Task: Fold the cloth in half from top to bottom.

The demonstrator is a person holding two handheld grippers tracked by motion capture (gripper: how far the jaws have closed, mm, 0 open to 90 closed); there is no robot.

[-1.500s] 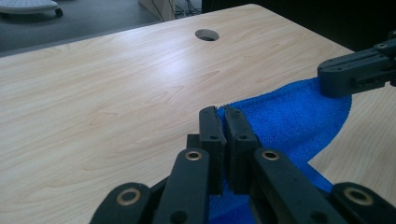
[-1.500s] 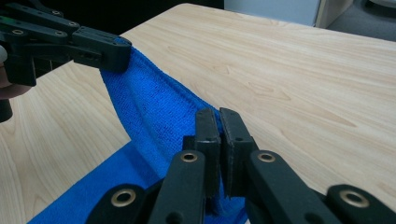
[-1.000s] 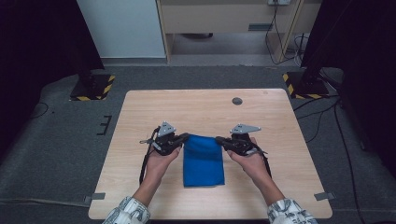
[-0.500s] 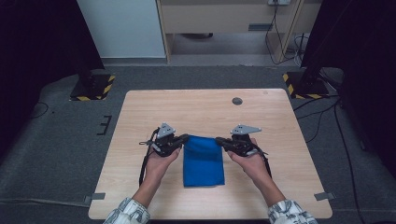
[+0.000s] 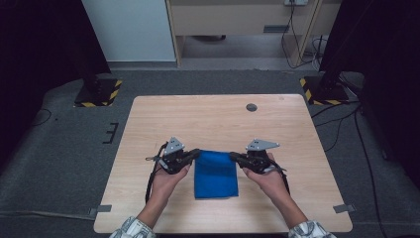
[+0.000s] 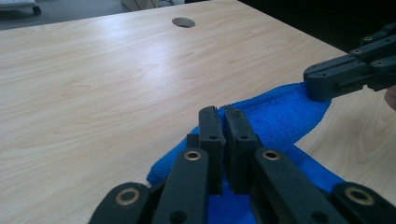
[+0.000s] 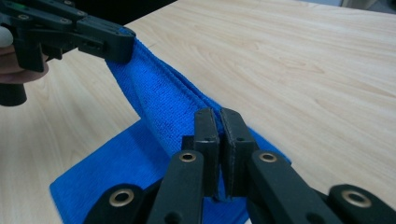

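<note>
A blue cloth (image 5: 216, 173) lies folded on the wooden table (image 5: 218, 119), its far edge lifted and stretched between the two grippers. My left gripper (image 5: 197, 153) is shut on the cloth's far left corner; in the left gripper view the jaws (image 6: 223, 122) pinch the blue cloth (image 6: 280, 116), and the right gripper (image 6: 322, 84) holds the other corner farther off. My right gripper (image 5: 233, 156) is shut on the far right corner. In the right gripper view its jaws (image 7: 219, 126) clamp the cloth (image 7: 159, 102), with the left gripper (image 7: 116, 44) gripping the opposite end.
A round cable hole (image 5: 251, 107) sits in the table near its far right. Bare wood surrounds the cloth. Dark stands with yellow-black striped bases (image 5: 99, 94) flank the table on the grey floor.
</note>
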